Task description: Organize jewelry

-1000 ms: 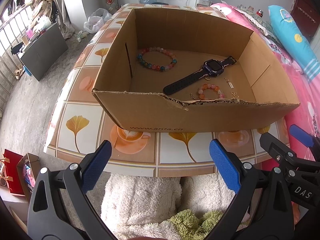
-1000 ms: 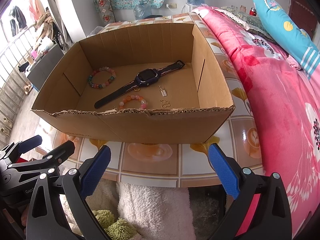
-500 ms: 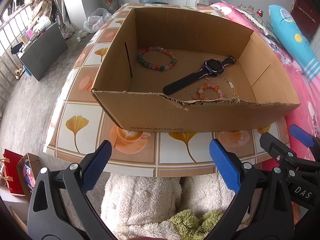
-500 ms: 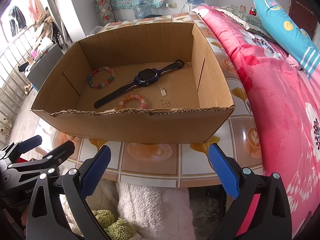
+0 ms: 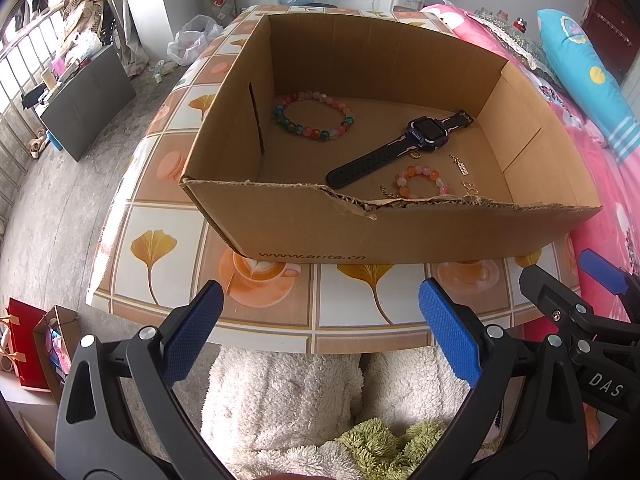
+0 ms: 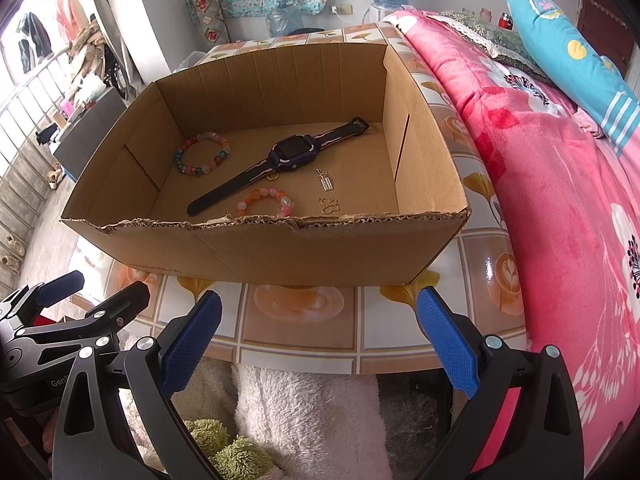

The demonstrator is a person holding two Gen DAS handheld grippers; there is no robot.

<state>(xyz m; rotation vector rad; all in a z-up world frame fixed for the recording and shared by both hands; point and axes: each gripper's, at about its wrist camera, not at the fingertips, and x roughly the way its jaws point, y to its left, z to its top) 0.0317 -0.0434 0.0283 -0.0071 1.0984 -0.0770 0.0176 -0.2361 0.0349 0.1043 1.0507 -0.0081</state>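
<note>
An open cardboard box stands on a tiled table. Inside lie a multicoloured bead bracelet, a dark smartwatch, a small orange-pink bead bracelet and some small gold and silver pieces. My left gripper hangs open over the table's near edge, short of the box. My right gripper is open too, beside it, with nothing between its fingers. Each gripper shows at the edge of the other's view.
The table has a glossy leaf-and-coffee-cup cloth. A bed with a pink blanket runs along the right. White fluffy fabric lies below the table edge. Bags and a dark cabinet stand on the floor at left.
</note>
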